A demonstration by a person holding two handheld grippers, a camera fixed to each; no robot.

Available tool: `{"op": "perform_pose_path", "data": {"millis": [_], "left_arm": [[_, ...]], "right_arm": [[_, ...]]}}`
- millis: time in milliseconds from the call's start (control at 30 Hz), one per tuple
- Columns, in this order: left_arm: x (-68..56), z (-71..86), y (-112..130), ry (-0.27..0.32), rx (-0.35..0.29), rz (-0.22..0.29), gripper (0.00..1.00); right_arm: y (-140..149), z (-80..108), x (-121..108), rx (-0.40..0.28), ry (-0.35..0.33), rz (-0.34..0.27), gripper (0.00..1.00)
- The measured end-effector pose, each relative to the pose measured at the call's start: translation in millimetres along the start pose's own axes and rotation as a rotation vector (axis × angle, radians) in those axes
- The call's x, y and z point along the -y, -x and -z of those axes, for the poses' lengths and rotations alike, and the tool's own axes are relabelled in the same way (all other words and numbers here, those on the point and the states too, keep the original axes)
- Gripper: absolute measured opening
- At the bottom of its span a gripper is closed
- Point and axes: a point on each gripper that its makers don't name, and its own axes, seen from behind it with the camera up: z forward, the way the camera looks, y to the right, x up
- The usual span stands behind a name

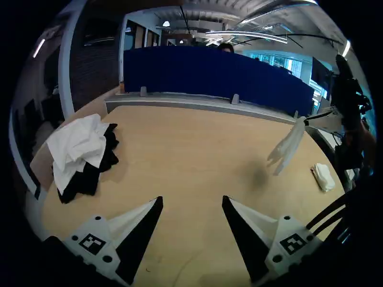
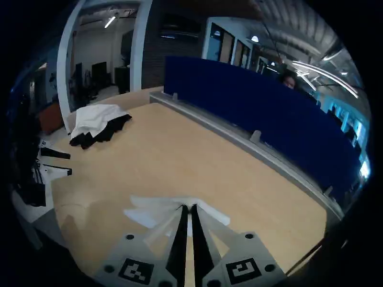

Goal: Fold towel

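Towel: pinched aloft by closed right gripper; left gripper spread, empty. Drop is risked if the thin pinch slips.

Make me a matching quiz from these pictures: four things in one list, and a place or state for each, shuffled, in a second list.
Things:
1. left claw
2. right claw
3. heap of white and black cloth
4. blue divider

Places or states:
A. standing at the far edge of the table
B. open, holding nothing
C. shut on a white towel
D. lying on the table near a corner

Pairs: 1-B, 2-C, 3-D, 4-A.
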Motion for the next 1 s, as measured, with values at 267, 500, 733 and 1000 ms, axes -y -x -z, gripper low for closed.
{"op": "perform_pose_path", "data": {"millis": [267,500,733,1000], "left_arm": [[-8.5,-6.0,0,0.005,0.010,-0.009,0.92],[-14.1,-9.4,0,0.001,0.022,-0.010,0.91],[-19.0,-11.6,0,-0.007,0.034,-0.014,0.92],[-27.4,-14.7,-4,-0.012,0.041,-0.026,0.92]], "right_arm": [[20,30.5,-51,0.022,0.040,0.000,0.05],[47,56.4,-96,0.050,0.068,-0.005,0.05],[70,81.3,-145,0.069,0.107,-0.026,0.06],[97,105.8,-193,0.090,0.152,-0.044,0.05]]}}
